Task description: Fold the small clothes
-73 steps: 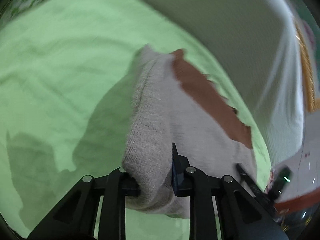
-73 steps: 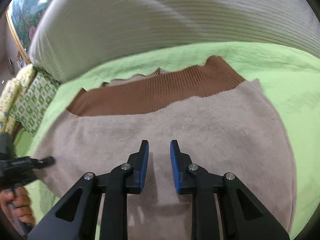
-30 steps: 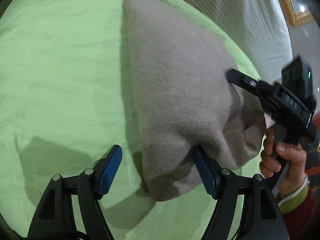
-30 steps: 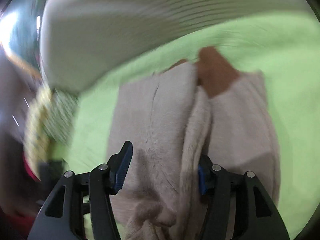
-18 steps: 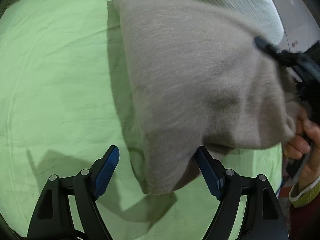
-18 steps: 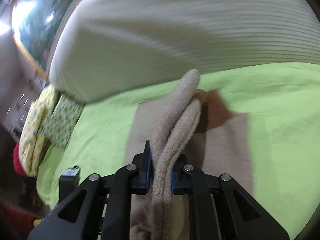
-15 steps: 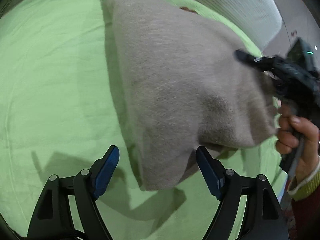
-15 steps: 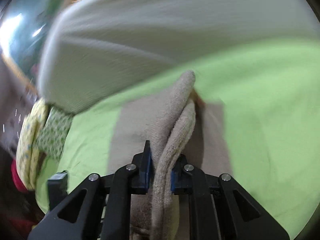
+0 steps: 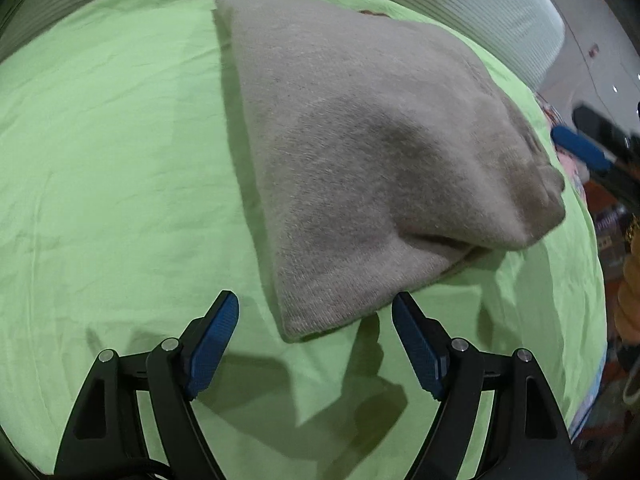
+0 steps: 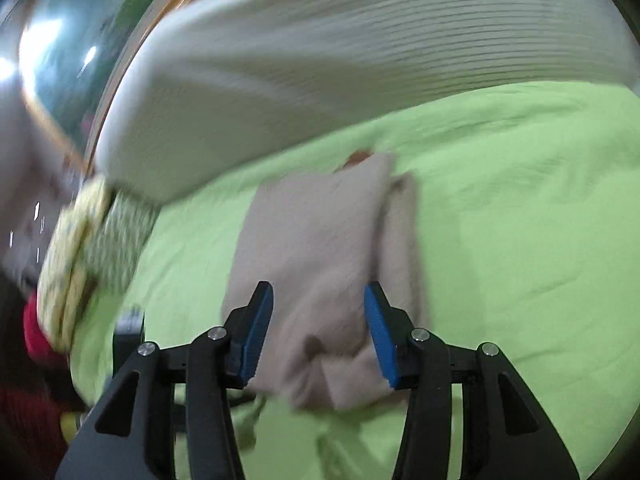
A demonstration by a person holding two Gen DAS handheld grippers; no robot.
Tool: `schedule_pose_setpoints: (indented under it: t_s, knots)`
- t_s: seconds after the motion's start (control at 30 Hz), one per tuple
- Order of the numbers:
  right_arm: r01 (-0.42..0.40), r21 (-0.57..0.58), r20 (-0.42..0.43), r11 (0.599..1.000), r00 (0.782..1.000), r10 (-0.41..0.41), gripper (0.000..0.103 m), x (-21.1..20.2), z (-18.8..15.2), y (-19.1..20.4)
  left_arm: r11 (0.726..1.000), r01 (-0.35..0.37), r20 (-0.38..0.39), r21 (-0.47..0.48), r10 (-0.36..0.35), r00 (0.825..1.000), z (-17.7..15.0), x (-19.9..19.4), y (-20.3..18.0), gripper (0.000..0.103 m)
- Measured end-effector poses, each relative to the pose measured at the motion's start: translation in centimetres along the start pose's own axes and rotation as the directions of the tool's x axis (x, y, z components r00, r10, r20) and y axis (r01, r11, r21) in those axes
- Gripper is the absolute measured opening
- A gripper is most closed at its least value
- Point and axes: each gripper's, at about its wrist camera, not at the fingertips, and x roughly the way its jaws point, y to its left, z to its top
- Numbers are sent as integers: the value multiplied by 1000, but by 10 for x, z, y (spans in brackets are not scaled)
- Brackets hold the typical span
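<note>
A small beige knit garment (image 9: 360,152) lies folded in layers on the green bedsheet (image 9: 100,160). My left gripper (image 9: 316,308) is open and empty, its blue pads either side of the garment's near corner. In the right wrist view the folded garment (image 10: 320,248) lies flat, a sliver of its brown ribbed part (image 10: 358,157) showing at the far end. My right gripper (image 10: 318,300) is open and empty just above the garment's near end. The right gripper's blue pad (image 9: 580,148) shows at the right edge of the left wrist view.
A white ribbed headboard (image 10: 360,60) rises behind the bed. A patterned yellow-green pillow (image 10: 92,240) and something red (image 10: 36,332) lie at the left. The bed's right edge (image 9: 596,280) drops to cluttered floor items.
My right gripper has opened and let go of the garment fold, which now lies flat on the stack. It has pulled back. My left gripper stays open and has backed off slightly.
</note>
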Motion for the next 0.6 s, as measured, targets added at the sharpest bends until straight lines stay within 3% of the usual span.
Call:
schedule_pose_setpoints:
  t_s: [0.17, 0.33, 0.4, 0.47, 0.6]
  knots:
    - [39, -7, -134, 999, 990, -39, 49, 29, -4, -7, 1000, -29, 13, 9, 29, 999, 2, 8, -15, 79]
    - [32, 22, -189, 999, 982, -27, 49, 36, -6, -23, 996, -74, 20, 54, 73, 997, -1, 10, -17, 79]
    - [26, 10, -204, 1000, 979, -24, 49, 35, -5, -24, 997, -72, 23, 25, 72, 997, 4, 13, -15, 74]
    - [16, 2, -214, 1000, 977, -15, 49, 36, -4, -22, 997, -74, 35, -9, 74, 997, 8, 10, -7, 62]
    - [46, -35, -265, 998, 963, -53, 49, 51, -8, -16, 993, -47, 50, -109, 52, 997, 10, 3, 9, 47]
